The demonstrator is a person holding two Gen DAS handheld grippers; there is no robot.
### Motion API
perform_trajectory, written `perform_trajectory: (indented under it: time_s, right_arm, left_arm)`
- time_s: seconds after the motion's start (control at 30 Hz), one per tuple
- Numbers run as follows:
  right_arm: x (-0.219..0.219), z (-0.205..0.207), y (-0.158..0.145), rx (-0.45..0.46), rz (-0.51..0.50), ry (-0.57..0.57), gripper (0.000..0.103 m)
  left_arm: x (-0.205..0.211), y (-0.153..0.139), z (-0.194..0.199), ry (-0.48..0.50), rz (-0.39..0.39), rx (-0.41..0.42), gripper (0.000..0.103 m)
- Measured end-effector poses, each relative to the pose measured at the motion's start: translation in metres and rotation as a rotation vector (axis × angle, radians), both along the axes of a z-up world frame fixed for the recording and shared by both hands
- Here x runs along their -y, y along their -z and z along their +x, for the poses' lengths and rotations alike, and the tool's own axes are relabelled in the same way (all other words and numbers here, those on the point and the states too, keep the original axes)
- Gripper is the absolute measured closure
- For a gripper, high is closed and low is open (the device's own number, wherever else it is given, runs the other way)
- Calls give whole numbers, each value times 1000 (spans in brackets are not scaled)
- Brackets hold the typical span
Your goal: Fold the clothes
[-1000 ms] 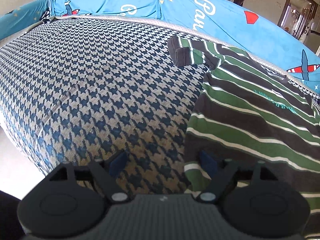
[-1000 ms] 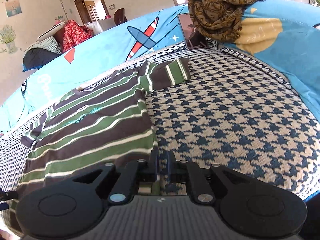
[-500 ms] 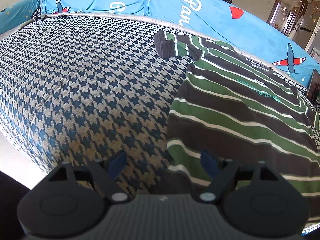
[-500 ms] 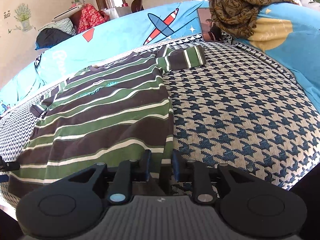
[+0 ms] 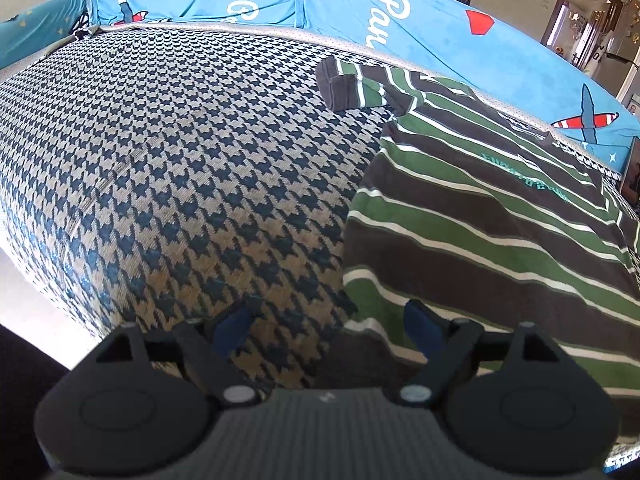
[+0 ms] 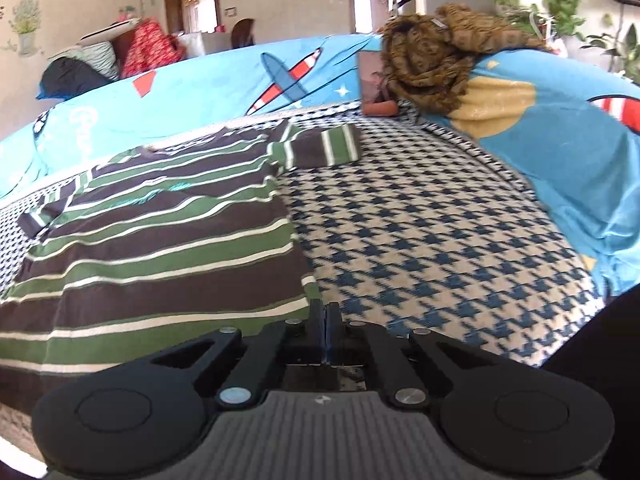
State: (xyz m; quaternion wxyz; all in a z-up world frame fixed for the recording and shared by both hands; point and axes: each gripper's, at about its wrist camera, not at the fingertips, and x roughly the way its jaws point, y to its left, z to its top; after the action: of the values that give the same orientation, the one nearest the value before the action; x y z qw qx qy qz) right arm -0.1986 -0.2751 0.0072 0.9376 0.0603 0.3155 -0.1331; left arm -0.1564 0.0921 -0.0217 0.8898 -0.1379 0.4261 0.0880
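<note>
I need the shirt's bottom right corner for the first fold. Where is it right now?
In the right wrist view, the striped shirt ends at its hem corner directly in front of the shut right gripper, on the houndstooth cover.

My left gripper [image 5: 325, 324] and right gripper [image 6: 325, 322] share one build: matte black linkage arms on two round black discs, silver pivot screws, a ribbed grey housing with a small pale mark, and blue pads [image 5: 416, 320].

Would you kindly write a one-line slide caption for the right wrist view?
Right gripper shut at the hem corner of a green-and-brown striped T-shirt spread flat on a houndstooth sofa cover.
</note>
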Motion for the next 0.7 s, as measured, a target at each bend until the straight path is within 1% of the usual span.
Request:
perform_trajectory:
  time_s: [0.07, 0.13, 0.27, 0.33, 0.47, 0.5, 0.57, 0.7]
  right_arm:
    - [4, 0, 1, -20, -15, 38, 102]
    - [8, 1, 2, -28, -2, 49, 102]
    - [9, -5, -8, 40, 34, 1, 101]
    - [3, -6, -9, 59, 50, -59, 101]
    - [-12, -3, -8, 54, 91, -179, 101]
    - [-18, -3, -8, 50, 102, -221, 101]
    - [-33, -3, -8, 42, 124, -323, 100]
    - [-71, -6, -8, 21, 149, -552, 100]
  left_arm:
    - [-2, 0, 0, -8, 2, -3, 18]
    - [-4, 0, -1, -18, 3, -3, 18]
    - [-10, -4, -3, -49, -13, 28, 17]
    - [-13, -6, -5, -62, -26, 48, 15]
    - [-18, -10, -6, -80, -32, 68, 14]
    - [-19, -12, -7, -81, -38, 81, 14]
    - [-20, -17, -8, -89, -34, 99, 8]
    - [-24, -21, -10, -110, -36, 113, 7]
